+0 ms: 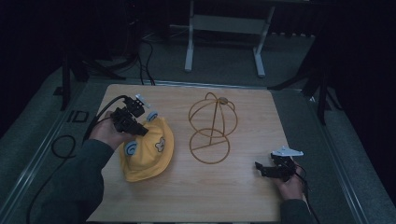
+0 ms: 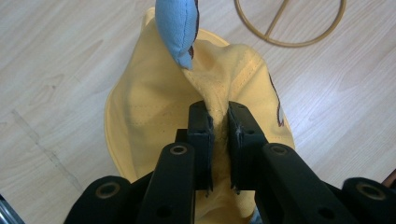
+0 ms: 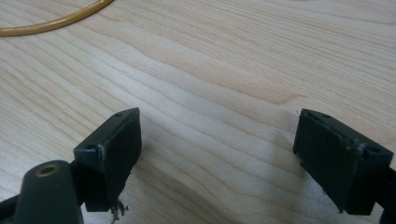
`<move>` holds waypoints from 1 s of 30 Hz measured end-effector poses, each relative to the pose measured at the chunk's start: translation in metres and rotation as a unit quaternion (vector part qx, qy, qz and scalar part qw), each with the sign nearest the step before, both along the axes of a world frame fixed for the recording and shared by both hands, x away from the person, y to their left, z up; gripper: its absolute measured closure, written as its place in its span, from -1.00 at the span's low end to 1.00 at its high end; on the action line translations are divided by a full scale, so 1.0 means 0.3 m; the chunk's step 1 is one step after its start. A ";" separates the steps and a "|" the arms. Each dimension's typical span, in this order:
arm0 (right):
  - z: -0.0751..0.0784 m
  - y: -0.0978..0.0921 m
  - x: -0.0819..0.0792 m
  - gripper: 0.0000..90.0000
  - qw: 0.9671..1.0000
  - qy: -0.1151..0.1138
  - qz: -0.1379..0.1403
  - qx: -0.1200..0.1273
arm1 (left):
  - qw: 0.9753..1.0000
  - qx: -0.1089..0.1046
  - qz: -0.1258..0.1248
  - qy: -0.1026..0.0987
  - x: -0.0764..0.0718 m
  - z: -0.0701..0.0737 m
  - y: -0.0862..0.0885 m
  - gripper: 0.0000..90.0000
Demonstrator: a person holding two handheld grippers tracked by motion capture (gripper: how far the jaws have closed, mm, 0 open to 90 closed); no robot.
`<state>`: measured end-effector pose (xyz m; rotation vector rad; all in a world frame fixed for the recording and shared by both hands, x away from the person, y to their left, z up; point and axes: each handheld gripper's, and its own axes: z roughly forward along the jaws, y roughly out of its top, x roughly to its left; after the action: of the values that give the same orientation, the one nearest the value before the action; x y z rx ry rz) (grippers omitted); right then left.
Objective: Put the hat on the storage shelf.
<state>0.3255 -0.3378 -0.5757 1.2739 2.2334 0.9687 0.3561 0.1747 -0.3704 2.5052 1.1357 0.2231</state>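
Observation:
A yellow child's hat (image 1: 145, 154) with blue ears and a small face print lies at the left of the wooden table (image 1: 196, 196). My left gripper (image 1: 140, 130) is shut on a fold of the yellow hat (image 2: 154, 102) near its crown, with a blue ear (image 2: 176, 28) standing up just beyond the jaws. A gold wire hat stand (image 1: 211, 128) rises at the table's middle, to the right of the hat. My right gripper (image 1: 262, 169) rests open near the table's right front edge, over bare wood (image 3: 210, 93), nothing between its jaws.
The stand's round base ring (image 2: 292, 28) lies just past the hat, and its edge (image 3: 51, 21) curves at the far left of the right gripper view. A white-legged frame (image 1: 224, 42) stands on the floor beyond the table. Black cables (image 1: 63, 144) trail left.

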 end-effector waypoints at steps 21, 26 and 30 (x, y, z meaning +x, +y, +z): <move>0.000 0.000 0.000 -0.66 1.000 0.000 0.000 0.000 | 0.999 -0.010 -0.029 0.009 0.118 0.128 0.013 0.79; 0.000 -0.001 0.000 -0.66 1.000 0.000 0.001 -0.002 | 0.999 -0.013 -0.029 0.010 0.151 0.144 0.015 0.79; 0.001 0.000 0.000 -0.66 1.000 0.001 0.001 -0.001 | 0.999 -0.012 -0.036 0.010 0.175 0.153 0.015 0.79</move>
<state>0.3255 -0.3380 -0.5755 1.2736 2.2360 0.9671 0.4087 0.1791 -0.3246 2.5277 1.0461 0.1647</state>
